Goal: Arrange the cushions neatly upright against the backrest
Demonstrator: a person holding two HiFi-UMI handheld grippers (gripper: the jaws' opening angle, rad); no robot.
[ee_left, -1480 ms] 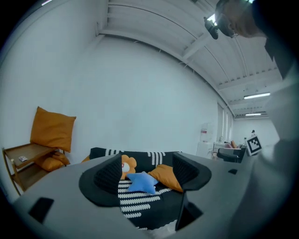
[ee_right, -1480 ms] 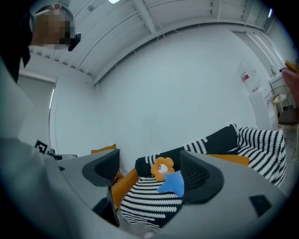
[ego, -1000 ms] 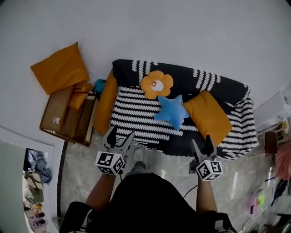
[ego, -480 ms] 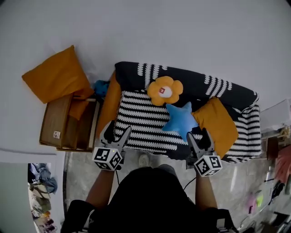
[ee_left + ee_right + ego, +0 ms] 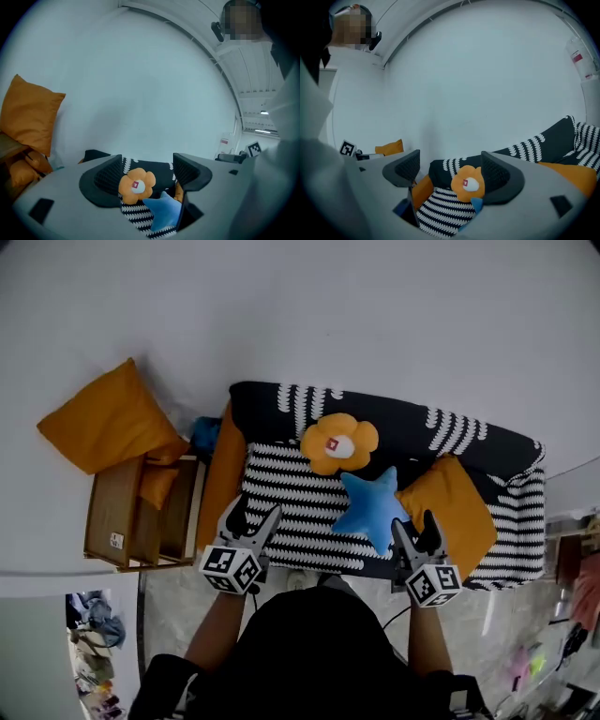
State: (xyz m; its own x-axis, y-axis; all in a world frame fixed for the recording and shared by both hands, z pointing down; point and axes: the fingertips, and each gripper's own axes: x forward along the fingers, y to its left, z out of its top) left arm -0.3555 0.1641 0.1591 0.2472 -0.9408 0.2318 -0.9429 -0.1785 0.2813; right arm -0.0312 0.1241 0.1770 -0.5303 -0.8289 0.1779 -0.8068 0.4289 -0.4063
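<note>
Where the right tool (image 5: 450,169) overlaps it, star cushion (image 5: 476,204) barely shows.

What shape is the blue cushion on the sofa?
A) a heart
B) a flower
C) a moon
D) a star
D: the blue cushion has pointed star arms. It lies on the striped seat of the sofa, on the near side of the orange flower cushion.
</note>
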